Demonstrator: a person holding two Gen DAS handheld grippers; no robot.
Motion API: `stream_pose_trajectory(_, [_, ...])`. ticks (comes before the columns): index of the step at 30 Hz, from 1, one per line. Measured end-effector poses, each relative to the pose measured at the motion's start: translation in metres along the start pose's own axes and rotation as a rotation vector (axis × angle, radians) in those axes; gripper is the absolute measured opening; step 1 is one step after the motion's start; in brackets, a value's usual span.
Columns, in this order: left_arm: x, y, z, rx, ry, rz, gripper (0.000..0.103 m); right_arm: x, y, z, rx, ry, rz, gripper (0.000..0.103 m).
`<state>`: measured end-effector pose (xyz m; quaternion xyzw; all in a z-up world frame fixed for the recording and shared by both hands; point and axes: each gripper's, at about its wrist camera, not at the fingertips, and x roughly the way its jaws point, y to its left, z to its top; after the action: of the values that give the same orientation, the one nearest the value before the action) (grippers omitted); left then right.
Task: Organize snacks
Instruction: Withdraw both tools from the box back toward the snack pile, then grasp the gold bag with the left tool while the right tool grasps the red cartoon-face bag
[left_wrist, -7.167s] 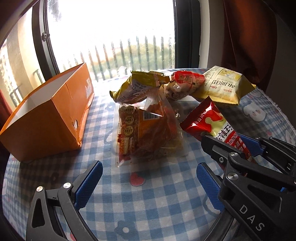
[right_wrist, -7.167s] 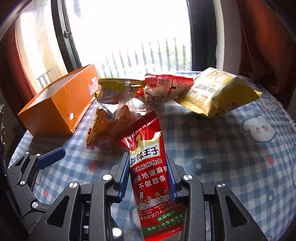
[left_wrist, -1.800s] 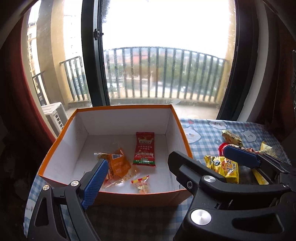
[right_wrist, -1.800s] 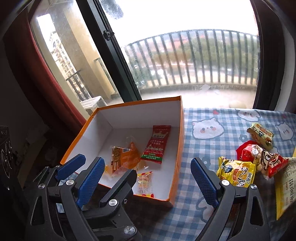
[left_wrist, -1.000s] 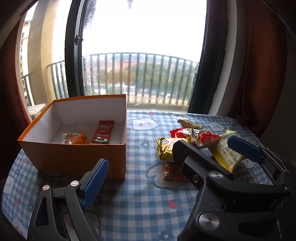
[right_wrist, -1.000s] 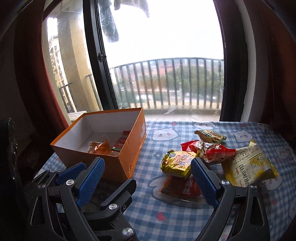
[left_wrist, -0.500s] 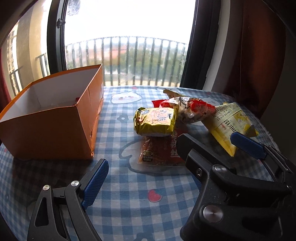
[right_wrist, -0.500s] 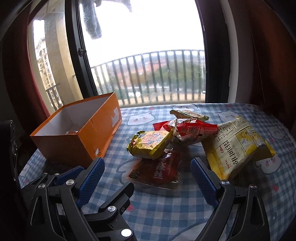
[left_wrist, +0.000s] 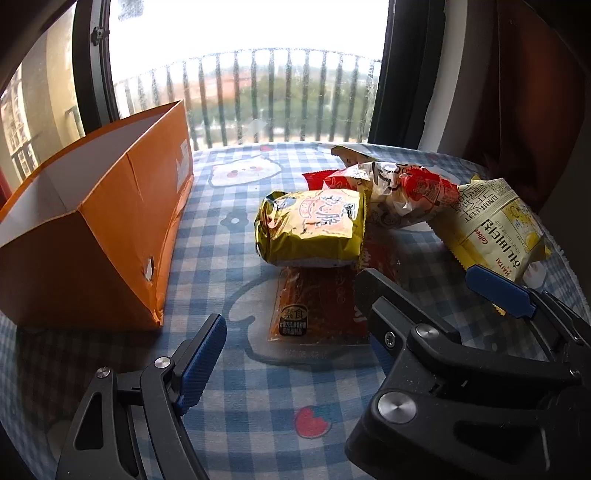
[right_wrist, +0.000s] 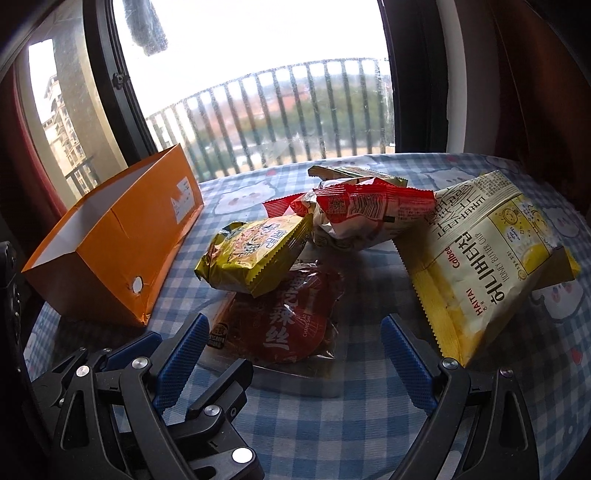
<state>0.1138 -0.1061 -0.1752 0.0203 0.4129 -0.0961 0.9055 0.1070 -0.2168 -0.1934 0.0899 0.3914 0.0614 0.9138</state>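
An orange box (left_wrist: 110, 236) (right_wrist: 122, 240) with a white inside stands at the left. A pile of snacks lies to its right: a gold packet (left_wrist: 314, 227) (right_wrist: 255, 251) resting on a clear red spicy-strip pack (left_wrist: 317, 306) (right_wrist: 288, 321), a red-and-white packet (left_wrist: 406, 192) (right_wrist: 362, 214), a yellow chip bag (left_wrist: 498, 229) (right_wrist: 491, 266), and a small gold packet (right_wrist: 354, 172) behind. My right gripper (right_wrist: 291, 358) is open, low, straddling the near end of the red pack. My left gripper (left_wrist: 288, 354) is open and empty just before the same pack.
The round table has a blue checked cloth with cartoon prints (left_wrist: 240, 387). A window with balcony railing (right_wrist: 280, 110) is behind. A dark red curtain (left_wrist: 535, 92) hangs at the right. The right gripper's body (left_wrist: 461, 387) fills the left view's lower right.
Both grippers have come down and forward toward the snack pile. The red clear pack now sits between the right gripper's fingers. The box has slid to the left edge of view.
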Motion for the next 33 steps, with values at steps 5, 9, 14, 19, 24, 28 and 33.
stream_pose_trajectory(5, [0.003,-0.005,0.026,0.009,-0.045,0.006,0.086,-0.004,-0.005,0.022,0.004,-0.033,-0.028,0.096])
stream_pose_trajectory(9, [0.013,-0.006,0.047,0.005,-0.033,-0.010,0.087,-0.003,-0.014,0.038,0.029,-0.044,-0.036,0.096])
stream_pose_trajectory(14, [0.029,-0.013,0.075,0.029,-0.058,0.009,0.089,0.006,-0.027,0.061,0.040,-0.076,-0.069,0.096])
stream_pose_trajectory(19, [0.058,-0.013,0.087,0.025,0.036,-0.042,0.089,0.026,-0.038,0.076,0.033,-0.056,-0.078,0.096])
stream_pose_trajectory(24, [0.075,-0.013,0.081,0.034,0.051,-0.015,0.090,0.051,-0.030,0.080,-0.065,-0.036,-0.100,0.096])
stream_pose_trajectory(28, [0.082,-0.015,0.073,0.071,0.049,0.002,0.097,0.068,-0.033,0.075,-0.070,0.004,-0.121,0.096])
stream_pose_trajectory(33, [0.089,-0.007,0.069,0.056,0.062,0.026,0.098,0.076,-0.036,0.070,-0.065,0.019,-0.105,0.096])
